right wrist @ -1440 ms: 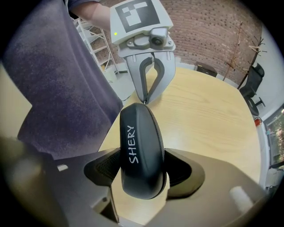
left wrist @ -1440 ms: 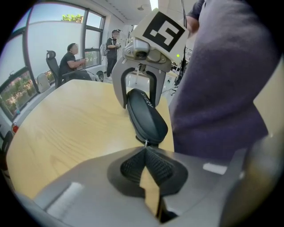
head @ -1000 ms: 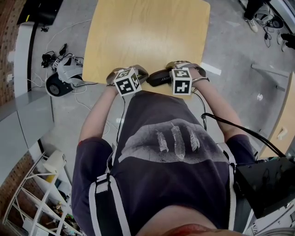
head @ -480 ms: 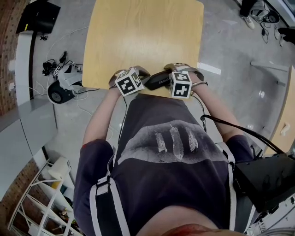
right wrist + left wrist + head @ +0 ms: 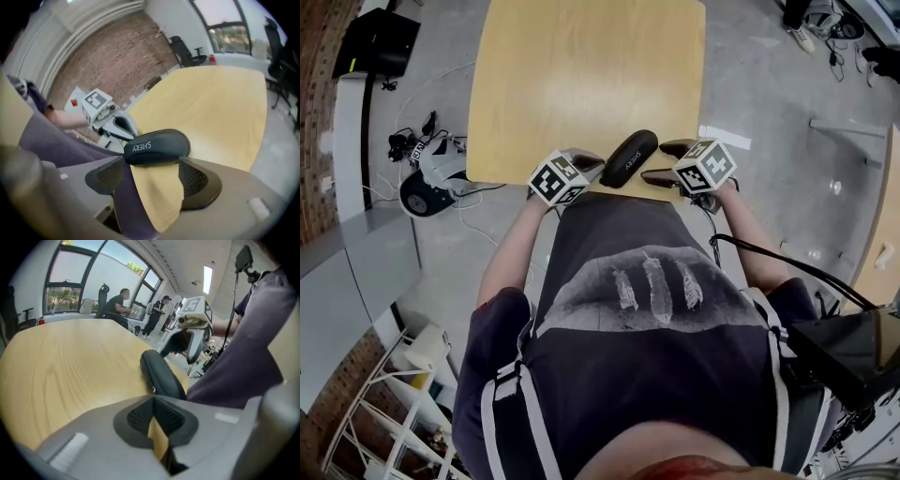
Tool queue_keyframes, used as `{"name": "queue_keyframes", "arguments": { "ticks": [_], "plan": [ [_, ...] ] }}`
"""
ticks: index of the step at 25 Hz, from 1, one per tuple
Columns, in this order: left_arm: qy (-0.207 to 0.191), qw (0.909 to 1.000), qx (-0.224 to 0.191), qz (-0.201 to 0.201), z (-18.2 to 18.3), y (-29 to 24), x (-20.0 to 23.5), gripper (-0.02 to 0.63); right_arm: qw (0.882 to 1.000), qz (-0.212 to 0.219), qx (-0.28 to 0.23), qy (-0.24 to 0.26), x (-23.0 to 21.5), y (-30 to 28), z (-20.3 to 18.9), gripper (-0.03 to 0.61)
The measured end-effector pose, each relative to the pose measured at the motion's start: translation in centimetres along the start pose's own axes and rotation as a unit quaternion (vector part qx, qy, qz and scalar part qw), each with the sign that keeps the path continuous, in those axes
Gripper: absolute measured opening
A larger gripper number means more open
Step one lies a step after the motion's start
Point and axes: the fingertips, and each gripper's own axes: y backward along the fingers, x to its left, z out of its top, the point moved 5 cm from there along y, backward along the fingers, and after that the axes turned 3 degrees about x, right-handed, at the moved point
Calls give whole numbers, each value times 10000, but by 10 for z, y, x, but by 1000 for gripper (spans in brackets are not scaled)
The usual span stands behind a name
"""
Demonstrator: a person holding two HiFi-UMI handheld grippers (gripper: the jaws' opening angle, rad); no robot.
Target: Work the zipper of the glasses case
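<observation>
Head view peers steeply down; both gripper views sit low, close, facing each other across the glasses case [image 5: 628,157].

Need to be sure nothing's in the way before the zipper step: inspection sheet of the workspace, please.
Surface: pale wooden tabletop, bare but for the case.
Job's things: black oval zip-up glasses case lying by the near edge, between the grippers.
Clutter: nothing seen.
Grippers: left gripper shut, empty; right gripper open, jaws just been opening, case beyond its tips, ungripped.
Cables: black cable from the right gripper to a black box; loose leads on the grey floor.
Surroundings: brick wall, people at far windows.
</observation>
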Motion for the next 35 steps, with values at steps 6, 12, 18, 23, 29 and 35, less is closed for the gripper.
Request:
{"name": "queue_keyframes", "arguments": {
  "ticks": [6, 12, 18, 23, 29, 35],
  "plan": [
    [451, 9984, -296, -183, 5, -4, -4, -5, 9554, 804, -1149, -2598, -24, -24, -4, 356],
    [766, 9960, -255, -377, 2, -11, -9, -5, 9394, 994, -1580, -2877, -27, -38, 8, 338],
    [246, 9981, 127, -546, 2, -20, -28, -4, 9572, 865, -1495, -2321, -19, -53, 27, 314],
    [110, 9986, 296, -429, -7, -24, -34, -3, 9815, 656, -922, -1543, -7, -63, 33, 307],
    [299, 9992, 154, -206, -10, -14, -17, -3, 9899, 574, -583, -1155, -1, -67, 34, 307],
    [441, 9990, -25, 14, -9, -5, 1, -3, 9897, 706, -578, -1107, 3, -68, 33, 307]
  ]
}}
